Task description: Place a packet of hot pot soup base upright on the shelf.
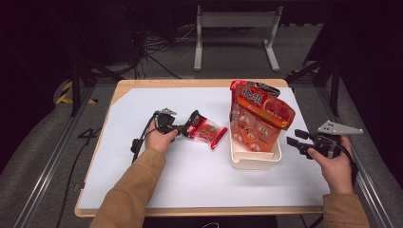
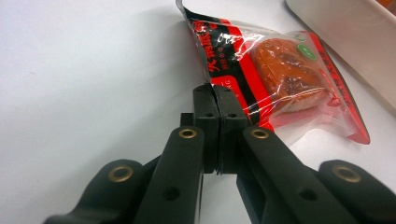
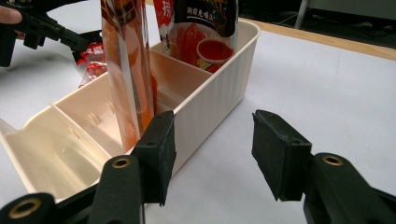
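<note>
Black left fingers [image 2: 217,100] pinch just the snack packet's [image 2: 280,79] thin edge; it could slip free. Right fingers [image 3: 210,154] gape empty beside the bin [image 3: 219,93].

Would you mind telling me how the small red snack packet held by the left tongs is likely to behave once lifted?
The small red snack packet is thin, crinkled film, so it will probably flop and hang from the pinched edge. The left tongs grip only the flat seal, so the lump of food inside may swing the packet. The glossy film looks slippery, so it might slide out.
</note>
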Action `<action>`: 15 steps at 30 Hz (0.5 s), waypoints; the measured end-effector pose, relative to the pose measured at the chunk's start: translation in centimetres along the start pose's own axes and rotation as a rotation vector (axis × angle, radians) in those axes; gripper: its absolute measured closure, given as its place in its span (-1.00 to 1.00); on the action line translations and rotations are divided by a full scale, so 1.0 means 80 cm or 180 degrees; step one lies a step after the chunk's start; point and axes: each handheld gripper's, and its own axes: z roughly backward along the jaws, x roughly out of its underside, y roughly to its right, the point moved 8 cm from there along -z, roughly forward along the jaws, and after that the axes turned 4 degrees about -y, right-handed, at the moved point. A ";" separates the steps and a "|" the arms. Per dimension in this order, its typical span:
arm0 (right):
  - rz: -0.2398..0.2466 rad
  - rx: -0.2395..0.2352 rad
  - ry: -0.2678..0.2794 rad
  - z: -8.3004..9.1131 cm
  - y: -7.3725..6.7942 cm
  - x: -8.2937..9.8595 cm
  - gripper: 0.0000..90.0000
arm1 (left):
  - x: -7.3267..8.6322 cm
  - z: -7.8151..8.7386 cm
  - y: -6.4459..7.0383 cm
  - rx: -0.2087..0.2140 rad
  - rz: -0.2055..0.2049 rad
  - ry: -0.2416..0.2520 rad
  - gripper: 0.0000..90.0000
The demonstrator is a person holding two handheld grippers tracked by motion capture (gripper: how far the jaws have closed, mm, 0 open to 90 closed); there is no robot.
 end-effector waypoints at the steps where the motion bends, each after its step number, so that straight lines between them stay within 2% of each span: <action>1: -0.0025 -0.0008 0.0011 0.000 0.000 0.000 0.08 | 0.000 0.001 0.001 0.0008 -0.0009 -0.0003 0.99; 12: -0.0081 -0.0005 0.0030 0.001 0.002 0.001 0.08 | -0.016 0.027 0.014 0.0080 -0.0080 0.0220 1.00; 13: -0.0086 0.0000 0.0029 0.001 0.002 0.001 0.08 | -0.018 0.030 0.014 0.0076 -0.0128 0.0238 1.00; 15: -0.0100 0.0007 0.0031 0.001 0.003 0.001 0.08 | -0.020 0.036 0.019 0.0115 -0.0141 0.0281 1.00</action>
